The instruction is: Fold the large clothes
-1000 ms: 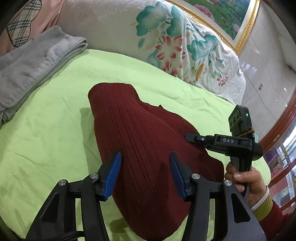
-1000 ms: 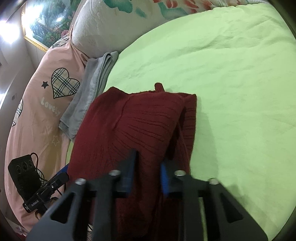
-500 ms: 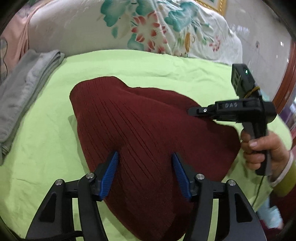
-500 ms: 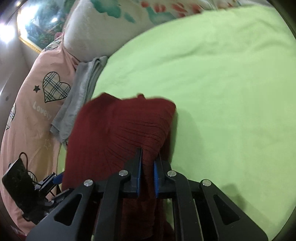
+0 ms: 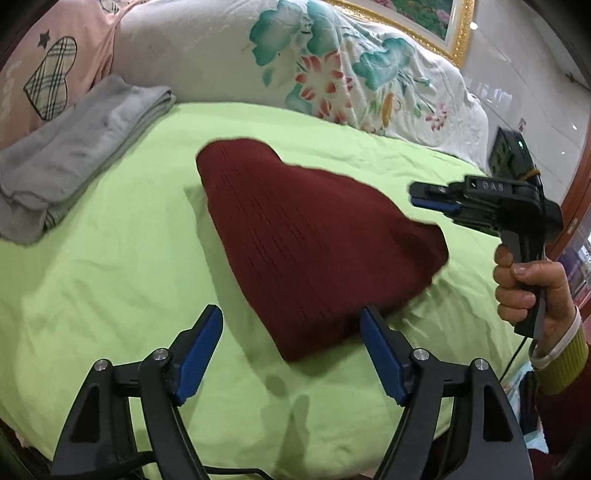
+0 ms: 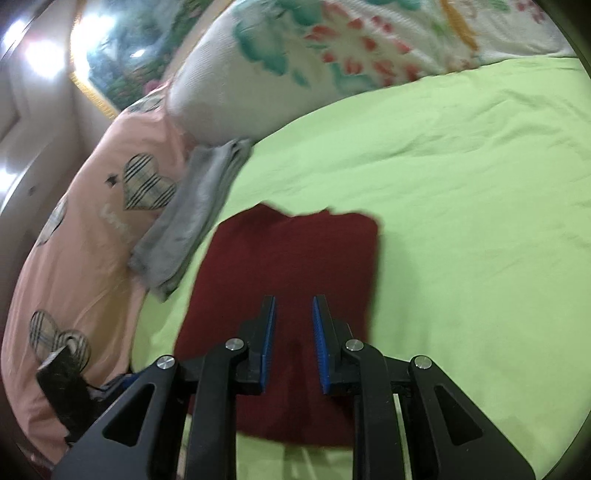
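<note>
Two handheld grippers hover over a bed w/ a lime-green sheet [image 5: 110,266]. Lying on the sheet, roughly mid-bed, is a dark red ribbed knit sweater [image 5: 314,240], folded into a compact bundle; from the right wrist cam it reads as a near-rectangular block [image 6: 291,266] w/ a small flap poking up at its far edge.

Left gripper [image 5: 291,347]: blue-padded fingers [image 5: 199,347] spread wide, nothing between them. It sits just short of the sweater's near edge; the right-side pad overlaps the cloth's edge in view, but contact can't be confirmed.

Right gripper [image 6: 293,339]: fingers parted w/ a narrow gap, parallel, holding nothing; the red knit shows through the gap below. From the left cam the same tool [image 5: 436,201] appears side-on, raised above and beside the sweater's right corner, clear of the fabric. The person's right hand [image 5: 528,291] wraps its black pistol-style handle; a yellow-green cuff w/ a white layer shows at the wrist.

Near the sweater on the left side of the bed is a folded grey towel or garment [image 5: 74,155], apart from the red bundle. Behind it lies pink bedding w/ plaid hearts [image 6: 88,236]. A big white pillow w/ teal & red floral print [image 5: 295,74] runs along the head of the bed. A gold-framed picture [image 5: 443,22] hangs on the wall above. Right cam view is somewhat motion-blurred.
</note>
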`<state>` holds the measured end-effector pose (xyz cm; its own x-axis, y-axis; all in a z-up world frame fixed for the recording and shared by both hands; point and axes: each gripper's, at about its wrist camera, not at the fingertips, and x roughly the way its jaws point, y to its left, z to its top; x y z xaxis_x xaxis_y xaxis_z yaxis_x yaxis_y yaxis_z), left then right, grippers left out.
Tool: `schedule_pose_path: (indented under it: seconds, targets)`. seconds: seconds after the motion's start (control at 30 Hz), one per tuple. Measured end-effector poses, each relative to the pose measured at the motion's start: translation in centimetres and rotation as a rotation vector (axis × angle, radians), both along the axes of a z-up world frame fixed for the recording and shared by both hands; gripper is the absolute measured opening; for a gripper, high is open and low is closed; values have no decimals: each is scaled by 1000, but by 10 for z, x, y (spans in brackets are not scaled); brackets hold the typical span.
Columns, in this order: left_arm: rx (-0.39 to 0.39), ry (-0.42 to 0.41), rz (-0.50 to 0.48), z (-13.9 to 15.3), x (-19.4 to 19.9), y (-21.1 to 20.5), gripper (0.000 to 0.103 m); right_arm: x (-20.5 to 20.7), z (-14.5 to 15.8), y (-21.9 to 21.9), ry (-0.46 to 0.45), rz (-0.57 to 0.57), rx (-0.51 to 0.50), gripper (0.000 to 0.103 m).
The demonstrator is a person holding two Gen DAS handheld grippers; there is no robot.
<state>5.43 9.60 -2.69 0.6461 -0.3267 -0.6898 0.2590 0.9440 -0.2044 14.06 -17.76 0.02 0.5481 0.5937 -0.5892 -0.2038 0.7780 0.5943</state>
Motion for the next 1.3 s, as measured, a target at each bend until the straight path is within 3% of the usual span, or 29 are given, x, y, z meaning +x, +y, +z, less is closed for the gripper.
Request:
schedule_pose_path:
  seconds: [0.1,0.23,0.27,0.3,0.33,0.37,0.43,0.6,0.7,0.77,0.87,1.0,1.13,1.23,1.3]
  targets:
    - [64,-3,22,-10,-3,-12,77,0,-11,17,27,31,0,21]
    - [220,-62,84,-19,0,-31,74,1,-22,27,48,30,-8,21]
    - [253,-66,103,-21,2,-34,67,1,-24,27,50,24,-18,21]
    - [279,-58,119,-26,4,-34,52,2,-27,27,58,14,-36,21]
    - [275,-47,119,-29,5,-33,42,3,-31,25,67,2,-49,21]
    - [255,-20,117,-34,5,-29,30,4,-35,23,75,-4,-47,21]
    - [236,6,122,-41,6,-23,27,5,-44,18,94,-14,-19,18]
    - [151,32,42,-37,2,-15,30,4,-45,16,97,-21,-20,17]
    - [86,-23,-51,-15,-11,-6,40,2,-38,13,94,-24,2,20]
    - [35,-61,-92,1,-13,1,41,-2,-31,8,74,-28,11,20]
    - [-73,-101,-161,23,-5,6,41,-6,-21,6,41,-29,41,21]
    - [-114,-127,-208,29,32,-3,38,-8,-12,11,18,-19,46,21]
    - [-214,-67,-258,17,75,-6,26,-8,-14,16,15,-9,50,21]
    - [-216,-17,-285,0,88,-11,21,-7,-21,13,33,-9,49,21]
    - [-190,18,-272,-15,98,-14,0,-5,-27,12,50,-11,41,21]
